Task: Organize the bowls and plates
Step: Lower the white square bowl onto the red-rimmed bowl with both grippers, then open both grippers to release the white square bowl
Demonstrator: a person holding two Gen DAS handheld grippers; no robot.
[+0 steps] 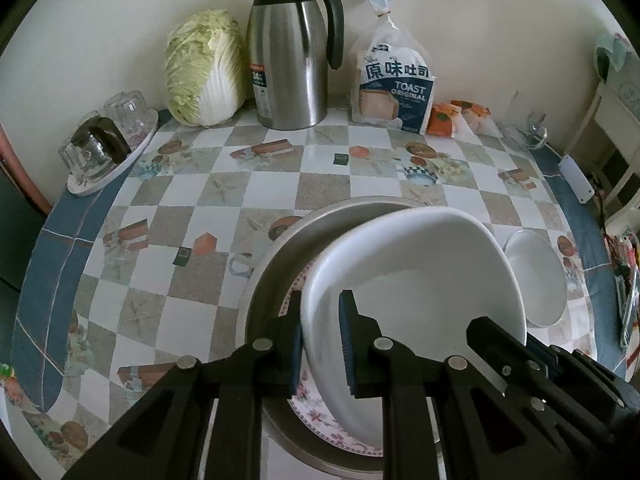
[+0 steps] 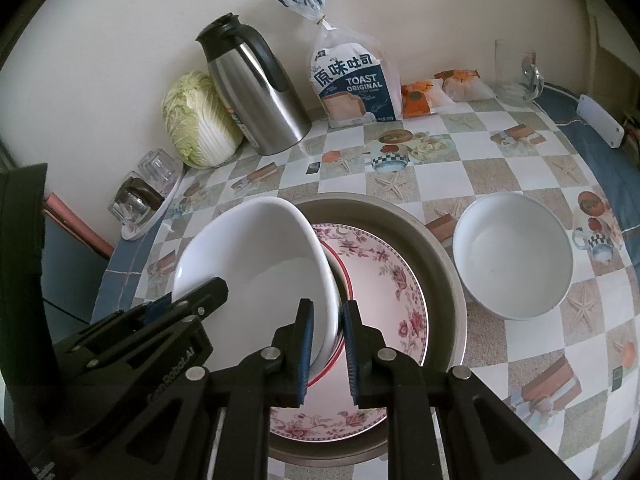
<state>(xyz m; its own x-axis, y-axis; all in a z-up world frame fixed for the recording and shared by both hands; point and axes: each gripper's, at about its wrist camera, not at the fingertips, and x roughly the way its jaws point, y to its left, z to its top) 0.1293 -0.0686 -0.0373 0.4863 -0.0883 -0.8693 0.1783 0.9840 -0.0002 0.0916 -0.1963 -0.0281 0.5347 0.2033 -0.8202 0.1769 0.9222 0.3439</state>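
Note:
Both grippers grip one large white bowl [image 1: 420,280] from opposite rims and hold it tilted over a metal basin [image 1: 272,280]. My left gripper [image 1: 320,340] is shut on the bowl's left rim. My right gripper [image 2: 326,346] is shut on its right rim; the bowl [image 2: 256,256] fills the left of the right wrist view. A floral plate [image 2: 384,280] lies in the basin [image 2: 440,264], under the bowl, with a red-rimmed dish edge [image 2: 347,280] between them. A second white bowl [image 2: 514,256] stands on the table right of the basin, also seen in the left wrist view [image 1: 536,276].
Along the back wall stand a cabbage [image 1: 204,68], a steel thermos jug [image 1: 292,48], a toast bag [image 1: 394,80] and snack packets [image 1: 460,118]. A tray of upturned glasses [image 1: 104,144] sits at the left edge, a glass mug [image 2: 516,74] at the back right.

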